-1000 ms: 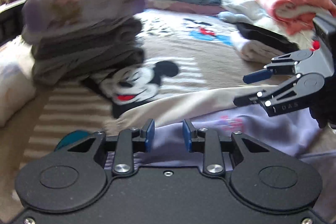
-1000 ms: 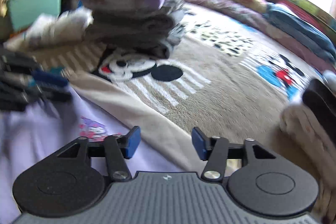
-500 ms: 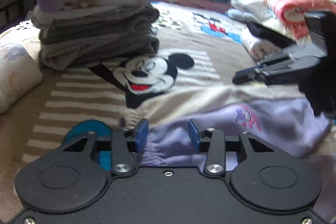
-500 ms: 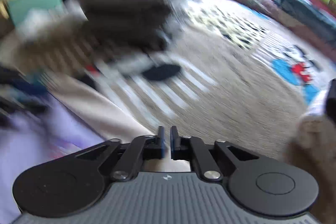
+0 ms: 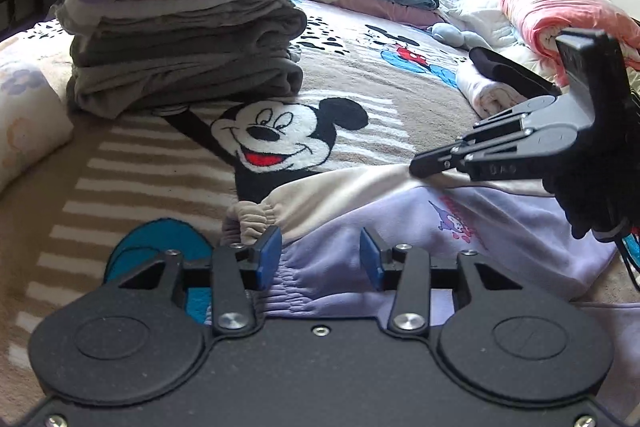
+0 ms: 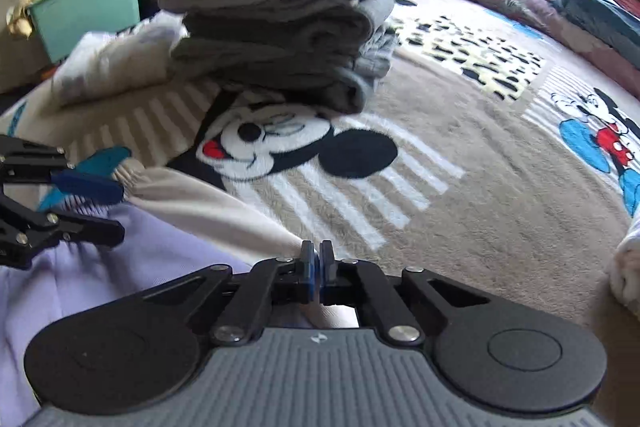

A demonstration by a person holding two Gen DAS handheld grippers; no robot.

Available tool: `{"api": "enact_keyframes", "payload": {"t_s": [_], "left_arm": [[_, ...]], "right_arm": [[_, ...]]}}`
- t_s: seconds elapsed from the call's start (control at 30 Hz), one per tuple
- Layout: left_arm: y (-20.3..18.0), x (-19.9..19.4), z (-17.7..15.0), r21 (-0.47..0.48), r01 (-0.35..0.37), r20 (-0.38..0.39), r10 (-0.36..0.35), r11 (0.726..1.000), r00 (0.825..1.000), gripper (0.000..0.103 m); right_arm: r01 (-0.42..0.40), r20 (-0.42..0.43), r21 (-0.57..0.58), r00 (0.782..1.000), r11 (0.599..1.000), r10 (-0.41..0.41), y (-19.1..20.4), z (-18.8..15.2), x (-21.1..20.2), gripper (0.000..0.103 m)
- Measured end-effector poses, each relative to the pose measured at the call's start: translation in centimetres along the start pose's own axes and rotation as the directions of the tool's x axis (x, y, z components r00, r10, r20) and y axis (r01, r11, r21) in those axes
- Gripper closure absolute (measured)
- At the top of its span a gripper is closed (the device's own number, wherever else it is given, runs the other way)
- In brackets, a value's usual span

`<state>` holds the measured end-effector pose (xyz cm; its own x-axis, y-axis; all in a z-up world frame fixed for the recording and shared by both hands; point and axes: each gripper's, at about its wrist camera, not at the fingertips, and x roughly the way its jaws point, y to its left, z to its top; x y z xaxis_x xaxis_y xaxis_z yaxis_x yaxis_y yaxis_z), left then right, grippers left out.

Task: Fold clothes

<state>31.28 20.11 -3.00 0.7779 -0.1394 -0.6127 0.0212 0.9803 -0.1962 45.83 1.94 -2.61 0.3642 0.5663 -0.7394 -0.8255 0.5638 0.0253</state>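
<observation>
A lilac and cream sweatshirt (image 5: pixel 460 227) lies flat on the Mickey Mouse blanket (image 5: pixel 384 95). Its cream sleeve (image 5: pixel 340 187) runs across the top edge and ends in a gathered cuff (image 5: pixel 248 219). My left gripper (image 5: pixel 318 261) is open, its blue pads either side of the lilac ribbed hem, next to the cuff. My right gripper (image 6: pixel 316 267) is shut on the cream sleeve (image 6: pixel 224 211); in the left wrist view it (image 5: pixel 416 169) pinches the sleeve's upper edge at the right.
A tall stack of folded grey and lilac clothes (image 5: pixel 188 27) stands at the far left of the blanket. A white pillow (image 5: pixel 24 123) lies at the left. Pink, white and black clothes (image 5: pixel 532 39) lie at the right. A teal bin (image 6: pixel 84 11) stands behind.
My right gripper closed from open and now pinches the cream sleeve. My left gripper stayed open and came closer to the lilac hem and cuff.
</observation>
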Motion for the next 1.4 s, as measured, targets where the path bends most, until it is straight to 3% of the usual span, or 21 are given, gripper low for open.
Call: {"api": "enact_keyframes", "payload": {"t_s": [0.1, 0.23, 0.27, 0.37, 0.43, 0.53, 0.7, 0.83, 0.9, 0.97, 1.07, 1.13, 1.2, 1.23, 1.33, 1.4], "left_arm": [[0.0, -1.1, 0.5, 0.014, -0.017, 0.065, 0.016, 1.000, 0.998, 0.061], [-1.1, -1.2, 0.7, 0.074, 0.018, 0.102, -0.025, 0.997, 0.995, 0.061], [-1.4, -0.9, 0.6, 0.097, 0.008, 0.091, -0.017, 0.995, 0.996, 0.061], [-3.0, 1.7, -0.5, 0.228, -0.109, -0.024, 0.117, 0.968, 0.993, 0.061], [-4.1, 1.4, -0.6, 0.282, -0.133, -0.002, 0.139, 0.950, 0.990, 0.062], [-5.6, 0.1, -0.1, 0.310, -0.115, 0.036, 0.109, 0.944, 0.993, 0.062], [-9.2, 0.7, -1.0, 0.392, -0.050, 0.009, 0.050, 0.919, 0.999, 0.062], [-11.7, 2.7, -3.1, 0.493, -0.076, -0.051, 0.116, 0.867, 0.992, 0.062], [-11.8, 1.9, -2.5, 0.478, -0.076, -0.035, 0.105, 0.875, 0.994, 0.062], [-12.1, 1.0, -1.9, 0.445, -0.041, -0.011, 0.051, 0.894, 0.999, 0.062], [-13.5, 0.7, -2.1, 0.433, 0.026, -0.001, -0.028, 0.901, 1.000, 0.062], [-14.7, 1.9, -3.2, 0.456, 0.051, -0.059, -0.027, 0.888, 0.998, 0.062], [-15.7, 2.9, -4.7, 0.509, 0.041, -0.094, 0.009, 0.860, 0.996, 0.062], [-15.7, 2.7, -4.7, 0.511, 0.037, -0.083, 0.007, 0.859, 0.997, 0.062], [-15.3, 1.9, -3.9, 0.484, 0.051, -0.061, -0.024, 0.873, 0.998, 0.062], [-15.1, 1.4, -3.5, 0.462, 0.059, -0.034, -0.049, 0.885, 0.998, 0.062]], "right_arm": [[0.034, 0.027, -0.008, 0.999, 0.999, -0.034, 0.4, 0.0, -0.8, 0.092], [0.052, 0.104, 0.002, 0.993, 0.999, -0.052, 0.8, -0.2, -3.5, 0.089], [0.035, 0.121, -0.008, 0.992, 0.999, -0.034, 1.3, -0.4, -4.3, 0.089], [0.026, 0.111, -0.058, 0.994, 0.998, -0.020, 3.4, -1.8, -5.4, 0.089], [0.059, 0.082, -0.093, 0.995, 0.994, -0.051, 4.9, -3.2, -6.1, 0.089], [0.111, 0.059, -0.120, 0.993, 0.986, -0.105, 6.4, -5.8, -8.0, 0.088], [0.221, 0.048, -0.003, 0.974, 0.975, -0.221, 4.5, -11.1, -12.0, 0.083], [0.275, -0.026, 0.119, 0.961, 0.954, -0.274, 1.9, -15.3, -13.8, 0.079], [0.291, -0.019, 0.163, 0.956, 0.943, -0.292, 1.2, -16.8, -15.4, 0.079], [0.295, 0.025, 0.241, 0.950, 0.924, -0.310, 0.2, -17.8, -17.4, 0.079], [0.330, 0.070, 0.321, 0.927, 0.888, -0.370, -2.2, -18.6, -19.1, 0.079], [0.365, 0.048, 0.347, 0.913, 0.864, -0.405, -4.1, -19.2, -18.9, 0.077], [0.435, -0.074, 0.358, 0.895, 0.826, -0.439, -6.5, -20.2, -17.6, 0.073], [0.448, -0.115, 0.386, 0.891, 0.806, -0.440, -7.7, -21.0, -17.4, 0.073], [0.431, -0.090, 0.491, 0.890, 0.757, -0.448, -9.8, -22.8, -19.1, 0.075], [0.397, -0.033, 0.531, 0.892, 0.748, -0.450, -9.8, -23.1, -20.2, 0.074]]}}
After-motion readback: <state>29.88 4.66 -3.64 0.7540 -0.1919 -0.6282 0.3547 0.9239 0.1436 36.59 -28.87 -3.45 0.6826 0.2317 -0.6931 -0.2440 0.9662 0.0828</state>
